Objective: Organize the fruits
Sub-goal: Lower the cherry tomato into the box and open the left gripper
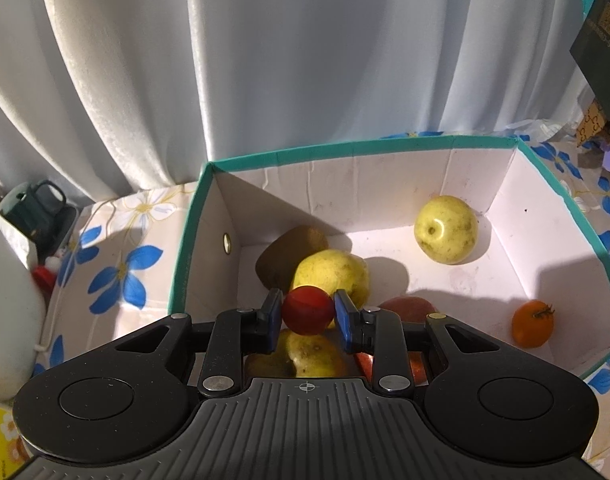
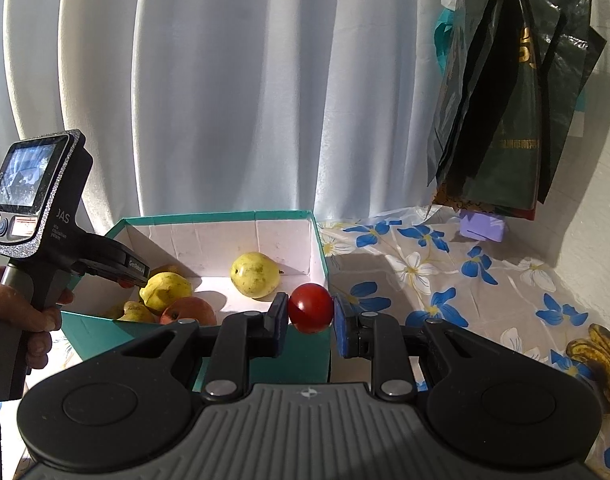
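Red, glossy, round: one small tomato (image 1: 307,315) clamped in my left gripper (image 1: 308,318), hanging inside the teal-rimmed box (image 1: 385,145) above the fruit. A second red tomato (image 2: 310,308), same look with a bright highlight, is pinched between my right gripper (image 2: 309,318) fingers, just outside the box's near right corner over the floral counter (image 2: 445,280). In the box: yellow speckled pears (image 1: 445,229), a brown kiwi (image 1: 291,254), a reddish apple (image 1: 409,307), an orange tomato with green stem (image 1: 532,323). Spotted bananas (image 2: 601,364) lie on the counter, far right.
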A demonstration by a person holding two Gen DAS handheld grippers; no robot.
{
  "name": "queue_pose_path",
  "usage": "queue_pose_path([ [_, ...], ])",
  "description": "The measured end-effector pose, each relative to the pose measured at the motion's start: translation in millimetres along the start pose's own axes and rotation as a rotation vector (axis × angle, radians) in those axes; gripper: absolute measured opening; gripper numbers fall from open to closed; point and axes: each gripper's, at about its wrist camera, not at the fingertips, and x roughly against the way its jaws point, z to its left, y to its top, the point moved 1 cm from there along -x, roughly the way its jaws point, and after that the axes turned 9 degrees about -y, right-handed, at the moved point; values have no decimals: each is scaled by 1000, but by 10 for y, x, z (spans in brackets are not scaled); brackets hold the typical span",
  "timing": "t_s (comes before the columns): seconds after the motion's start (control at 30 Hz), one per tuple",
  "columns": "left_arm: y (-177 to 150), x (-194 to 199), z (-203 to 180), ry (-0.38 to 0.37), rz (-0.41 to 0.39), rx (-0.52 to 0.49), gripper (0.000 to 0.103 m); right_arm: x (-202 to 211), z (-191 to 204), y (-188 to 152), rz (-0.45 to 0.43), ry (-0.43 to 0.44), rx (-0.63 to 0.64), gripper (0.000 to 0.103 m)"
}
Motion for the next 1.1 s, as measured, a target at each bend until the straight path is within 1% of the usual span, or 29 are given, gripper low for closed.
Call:
queue_pose_path([
  [0.37,-20,-182,14,5,22,2,32,-34,20,-5,2,7,5,23],
  [0.57,-25,-223,32,0,31,10,34,-56,27,-4,2,13,4,23],
  [0.67,-28,-198,32,-5,15,9,41,-60,25,-3,0,13,3,23],
  [0.7,-24,-183,32,-8,9,10,49,-59,26,-3,0,13,3,23],
  [0.73,-21,-162,39,-8,3,15,62,-60,26,-2,0,13,2,23],
  [0.77,-16,-122,48,-7,-8,23,67,-60,27,-1,0,13,3,23],
  [0.83,0,3,76,-8,-44,35,83,-58,28,-1,-1,13,2,23],
  [0.87,7,77,96,-8,-64,45,88,-55,28,-2,-2,13,2,23],
  [0.9,13,161,122,-9,-87,58,96,-54,27,-3,-2,13,2,23],
  [0.93,22,270,156,-6,-115,78,98,-53,27,-3,-3,13,2,23],
  [0.97,22,370,193,-2,-140,97,98,-55,27,-3,-4,13,2,23],
  [1.03,12,557,277,2,-172,139,101,-55,26,-7,-4,12,1,23],
  [1.1,-20,709,345,2,-191,183,102,-53,22,-10,-6,14,-2,23],
])
